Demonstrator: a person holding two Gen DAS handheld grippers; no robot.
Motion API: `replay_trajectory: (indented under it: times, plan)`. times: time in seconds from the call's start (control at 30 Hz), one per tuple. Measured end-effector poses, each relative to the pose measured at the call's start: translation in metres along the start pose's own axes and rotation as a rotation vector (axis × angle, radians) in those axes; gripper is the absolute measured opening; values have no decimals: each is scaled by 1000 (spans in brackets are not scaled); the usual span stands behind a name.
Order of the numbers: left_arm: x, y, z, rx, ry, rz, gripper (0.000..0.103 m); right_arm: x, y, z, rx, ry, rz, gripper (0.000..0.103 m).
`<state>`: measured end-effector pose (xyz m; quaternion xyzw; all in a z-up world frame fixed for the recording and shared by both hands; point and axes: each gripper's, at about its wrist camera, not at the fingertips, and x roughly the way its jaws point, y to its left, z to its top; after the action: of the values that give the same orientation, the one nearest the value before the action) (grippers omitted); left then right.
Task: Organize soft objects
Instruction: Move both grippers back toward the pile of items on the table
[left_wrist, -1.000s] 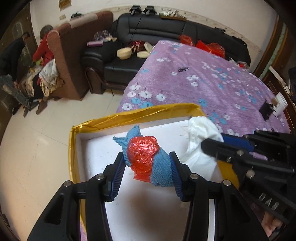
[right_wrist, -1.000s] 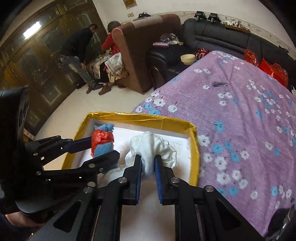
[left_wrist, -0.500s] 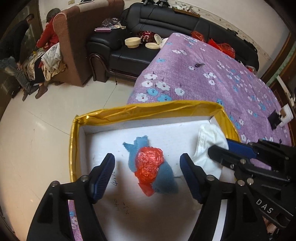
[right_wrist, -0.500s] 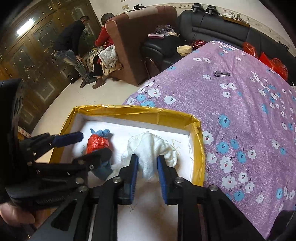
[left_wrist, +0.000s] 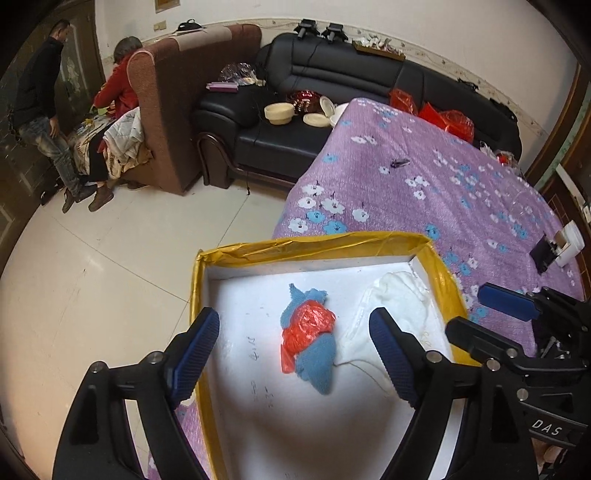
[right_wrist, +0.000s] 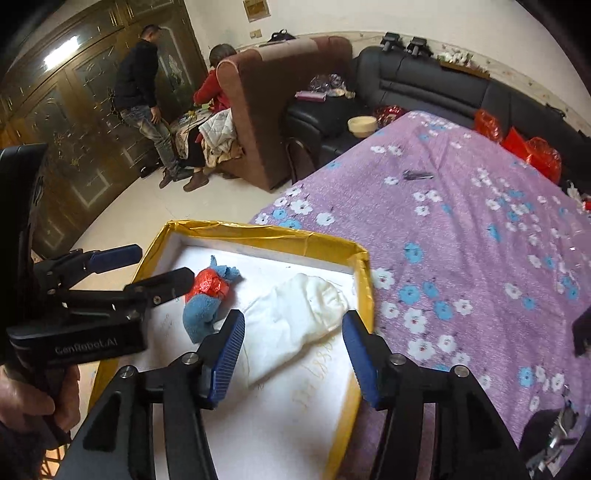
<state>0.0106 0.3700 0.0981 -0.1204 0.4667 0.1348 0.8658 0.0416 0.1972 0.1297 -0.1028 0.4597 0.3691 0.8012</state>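
A blue cloth bundle wrapped in red plastic (left_wrist: 308, 338) lies on the white floor of a gold-rimmed box (left_wrist: 295, 243). A white cloth (left_wrist: 399, 299) lies beside it at the box's right. My left gripper (left_wrist: 295, 354) is open and empty, raised above the bundle. In the right wrist view the bundle (right_wrist: 208, 299) and the white cloth (right_wrist: 303, 314) lie in the box (right_wrist: 364, 280). My right gripper (right_wrist: 293, 350) is open and empty, above the white cloth.
The box rests at the corner of a table under a purple flowered cloth (left_wrist: 424, 184). A small dark tool (left_wrist: 400, 162) lies on it. A black sofa (left_wrist: 332, 96), a brown armchair (left_wrist: 177, 110) and two people (right_wrist: 147, 96) are beyond.
My left gripper opened, let go of the blue and red bundle and drew back. My right gripper opened, let go of the white cloth and rose. Both objects now lie in the box.
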Motion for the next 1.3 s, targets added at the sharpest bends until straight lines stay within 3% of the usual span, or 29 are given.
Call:
replay_trajectory:
  times: [0.27, 0.53, 0.73, 0.97, 1.3]
  plan:
    - [-34, -13, -18, -11, -50, -11, 83, -66, 5, -18, -54, -126, -60, 85]
    - [-62, -39, -44, -6, -75, -41, 83, -148, -14, -55, 4, -262, -99, 92]
    - [-79, -75, -66, 48, -78, -85, 83, -184, -46, -103, 76, -258, -160, 92]
    - [-81, -116, -87, 96, -52, -138, 83, -203, -93, -158, 236, -196, -159, 92]
    - [-84, -176, -112, 203, -21, -210, 83, -224, -137, -223, 360, -153, -179, 92]
